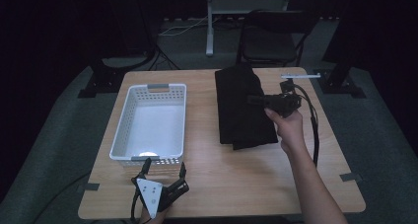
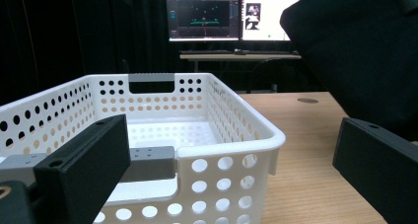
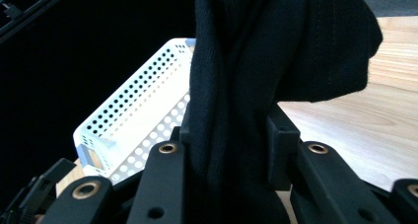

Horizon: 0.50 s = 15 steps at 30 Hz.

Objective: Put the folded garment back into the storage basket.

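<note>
While your right hand reaches over the wooden table, your right gripper is clamped on the black cloth, with its jaws pressed against a bunched fold of the fabric; in the right gripper view the cloth rises between the two jaws and hangs above them. That cloth lies just to the right of the white perforated basket, apart from it, with bare wood between the two. The right gripper grips the cloth at its right edge, on the side away from the basket.

Your left gripper sits just in front of the basket's near wall, at the table's near edge, and its jaws stand wide apart with nothing between them. In the left gripper view the basket fills the gap between the jaws, its near rim close to the camera and a grey handle insert on each end wall. Beyond the basket's far side, off the table, stand a dark folding chair and two lit monitors on a desk.
</note>
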Each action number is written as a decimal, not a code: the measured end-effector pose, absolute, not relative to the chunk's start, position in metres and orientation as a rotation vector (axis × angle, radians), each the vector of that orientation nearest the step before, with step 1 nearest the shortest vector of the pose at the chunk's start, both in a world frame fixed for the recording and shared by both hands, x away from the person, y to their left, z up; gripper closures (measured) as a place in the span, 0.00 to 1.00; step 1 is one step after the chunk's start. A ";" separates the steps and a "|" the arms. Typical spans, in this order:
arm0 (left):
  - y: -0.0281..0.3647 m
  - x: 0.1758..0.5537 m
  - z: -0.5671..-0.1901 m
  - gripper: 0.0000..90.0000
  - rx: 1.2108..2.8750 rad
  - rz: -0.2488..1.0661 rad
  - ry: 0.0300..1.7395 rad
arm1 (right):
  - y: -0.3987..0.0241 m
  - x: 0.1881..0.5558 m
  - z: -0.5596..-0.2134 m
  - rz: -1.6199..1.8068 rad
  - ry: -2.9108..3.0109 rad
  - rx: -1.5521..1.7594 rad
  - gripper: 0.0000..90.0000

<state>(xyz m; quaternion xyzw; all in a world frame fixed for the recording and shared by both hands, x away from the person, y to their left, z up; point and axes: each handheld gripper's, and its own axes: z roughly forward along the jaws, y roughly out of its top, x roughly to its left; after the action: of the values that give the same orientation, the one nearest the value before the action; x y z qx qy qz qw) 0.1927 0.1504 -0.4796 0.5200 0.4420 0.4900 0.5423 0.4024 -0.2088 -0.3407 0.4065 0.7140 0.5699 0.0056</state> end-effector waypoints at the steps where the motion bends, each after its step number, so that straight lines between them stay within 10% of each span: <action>1: 0.150 0.193 -0.480 0.02 1.235 1.164 1.050 | -0.205 0.403 -0.340 1.788 2.242 1.277 0.76; 15: 0.150 0.193 -0.480 0.02 1.234 1.164 1.049 | -0.161 0.408 -0.326 1.837 2.296 1.199 0.77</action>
<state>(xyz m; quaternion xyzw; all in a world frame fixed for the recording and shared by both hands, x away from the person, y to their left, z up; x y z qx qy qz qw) 0.1927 0.1505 -0.4796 0.5197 0.4417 0.4903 0.5426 0.4083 -0.1609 -0.3261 0.3774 0.7230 0.5784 -0.0169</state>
